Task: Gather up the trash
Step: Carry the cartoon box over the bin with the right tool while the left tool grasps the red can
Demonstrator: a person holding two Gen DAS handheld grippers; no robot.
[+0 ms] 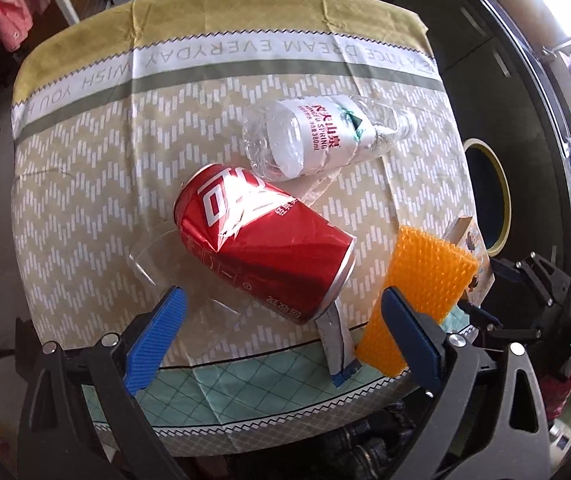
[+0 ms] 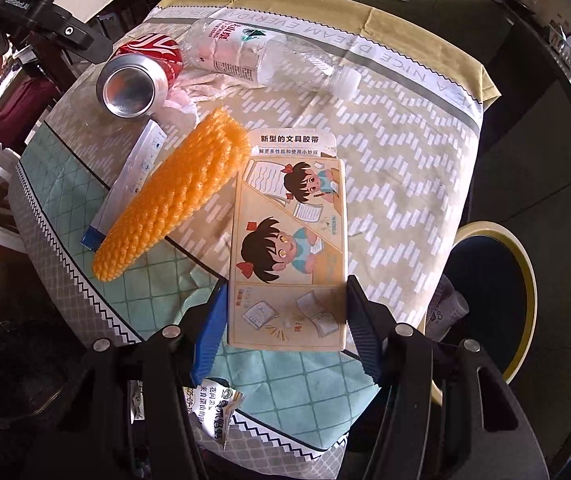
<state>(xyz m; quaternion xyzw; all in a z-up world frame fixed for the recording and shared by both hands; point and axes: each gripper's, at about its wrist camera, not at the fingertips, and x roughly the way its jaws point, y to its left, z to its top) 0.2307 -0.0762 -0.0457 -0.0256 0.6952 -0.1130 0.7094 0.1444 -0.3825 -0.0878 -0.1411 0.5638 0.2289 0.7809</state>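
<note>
A dented red can [image 1: 261,240] lies on its side on the cloth-covered table [image 1: 85,160], resting on a clear plastic wrapper [image 1: 165,264]. My left gripper [image 1: 285,340] hangs over it, pointing down. Its jaws are open wide, with the can's near end between the blue fingertips [image 1: 157,336] and no pad touching it. Beyond the can lies an empty clear water bottle [image 1: 325,136]. An orange foam net [image 1: 417,296] sits beside the right pad. My right gripper [image 2: 285,320] is shut on a flat cartoon-printed box [image 2: 289,240], with its pads pressing on both long edges.
A dark bin with a yellow rim [image 2: 529,276] stands off the table's right side, with a tube [image 2: 449,308] inside. On the table lie a crumpled tissue [image 2: 189,96], a white and blue wrapper [image 2: 133,176] and a snack packet [image 2: 221,408] at the near edge.
</note>
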